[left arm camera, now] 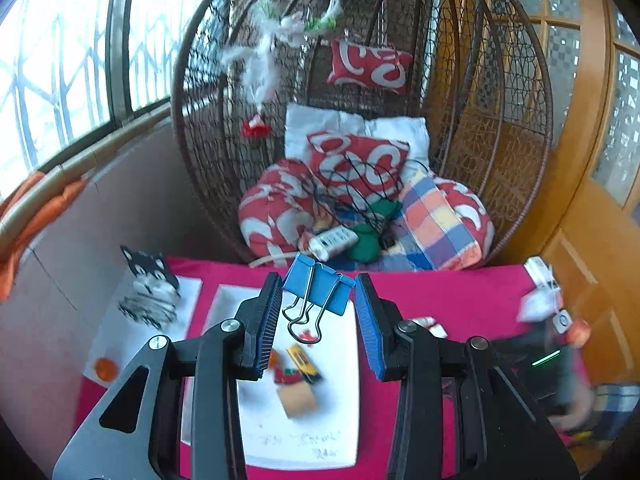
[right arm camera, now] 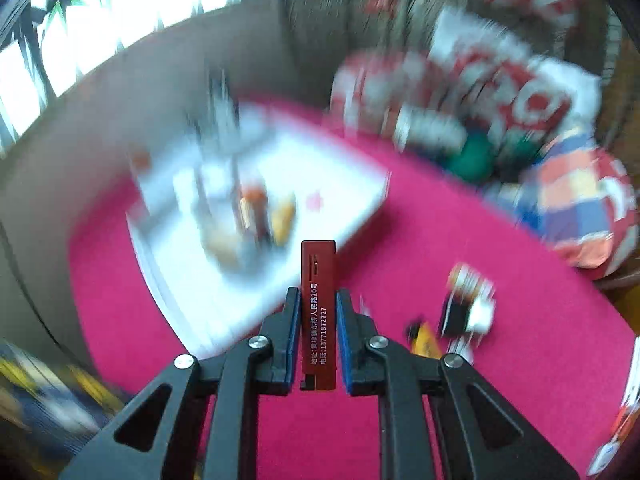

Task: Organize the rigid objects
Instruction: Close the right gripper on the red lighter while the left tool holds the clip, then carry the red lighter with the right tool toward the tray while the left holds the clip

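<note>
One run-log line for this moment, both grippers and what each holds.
left gripper: shut on blue binder clip, above white tray | right gripper: shut on red lighter, above pink cloth

Bright window (left arm camera: 60, 80) daylight (glaring); right view motion-blurred; fisheye-bent edges.

Open pink table (right arm camera: 500, 248) runs bare along its far edge and down its right half, wide enough for a gripper to pass. The white tray (left arm camera: 340, 432) fills the middle toward the left edge, with small blocks (left arm camera: 298, 380) piled in its near half. A black-and-white box (left arm camera: 150, 288) stands at the far left corner. A few small items (right arm camera: 468, 304), blurred, lie on the cloth right of the tray. A wicker hanging chair (left arm camera: 500, 120) packed with cushions (left arm camera: 276, 208) walls off the far edge.
</note>
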Demonstrator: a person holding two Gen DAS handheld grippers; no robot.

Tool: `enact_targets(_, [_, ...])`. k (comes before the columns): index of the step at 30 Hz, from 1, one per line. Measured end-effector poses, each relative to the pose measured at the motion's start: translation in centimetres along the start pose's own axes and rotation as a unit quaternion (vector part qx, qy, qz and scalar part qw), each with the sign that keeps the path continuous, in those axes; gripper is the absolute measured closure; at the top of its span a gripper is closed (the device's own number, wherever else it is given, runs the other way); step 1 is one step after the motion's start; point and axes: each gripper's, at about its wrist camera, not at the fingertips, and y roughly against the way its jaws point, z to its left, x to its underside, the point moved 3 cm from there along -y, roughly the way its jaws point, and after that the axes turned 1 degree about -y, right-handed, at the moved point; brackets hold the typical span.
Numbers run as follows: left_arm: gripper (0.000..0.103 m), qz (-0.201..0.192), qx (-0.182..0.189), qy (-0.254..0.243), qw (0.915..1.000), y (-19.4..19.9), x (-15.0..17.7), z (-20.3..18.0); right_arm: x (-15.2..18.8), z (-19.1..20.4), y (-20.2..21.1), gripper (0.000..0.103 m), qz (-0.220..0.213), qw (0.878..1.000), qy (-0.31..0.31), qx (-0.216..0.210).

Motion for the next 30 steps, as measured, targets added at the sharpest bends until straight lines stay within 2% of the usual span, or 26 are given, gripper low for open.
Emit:
enact_targets(3, [0.066, -0.014, -0.012, -0.01, 0.9998, 0.2, -0.6, 0.1, -4.9, 1.3, 6.0, 0.088, -0.112, 0.993, -0.033, -0.013])
enact_targets(6, [0.066, -0.022, -0.017, -0.015, 0.9995, 0.3, -0.9, 0.2, -8.1, 2.6, 12.3, 0.088, -0.217, 0.975, -0.04, -0.015])
enact_targets(8, [0.066, -0.024, -0.019, -0.017, 0.9994, 0.3, -1.0, 0.4, -9.4, 3.5, 15.3, 0.088, -0.268, 0.962, -0.041, -0.013])
enact_targets(12, [0.066, -0.019, -0.015, -0.02, 0.9995, -0.1, -0.9, 0.8, -11.4, 5.4, 18.7, 0.088, -0.321, 0.946, -0.039, -0.03])
enact_targets(15, [0.066, -0.016, -0.012, -0.022, 0.9996, -0.3, -0.9, 1.3, -12.2, 6.2, 18.4, 0.088, -0.327, 0.944, -0.032, -0.034])
enact_targets(20, [0.066, -0.01, -0.011, -0.023, 0.9996, -0.9, -0.9, 2.7, -13.0, 6.1, 15.1, 0.088, -0.298, 0.951, -0.057, -0.056])
enact_targets(23, [0.066, -0.001, -0.013, -0.025, 0.9996, -1.6, -0.7, 3.8, -12.3, 7.2, 14.6, 0.088, -0.287, 0.955, -0.06, -0.052])
enact_targets(30, [0.066, 0.053, -0.019, -0.02, 0.9982, -5.1, 1.2, 7.1, -12.8, 7.5, 8.2, 0.088, -0.224, 0.969, -0.086, -0.055])
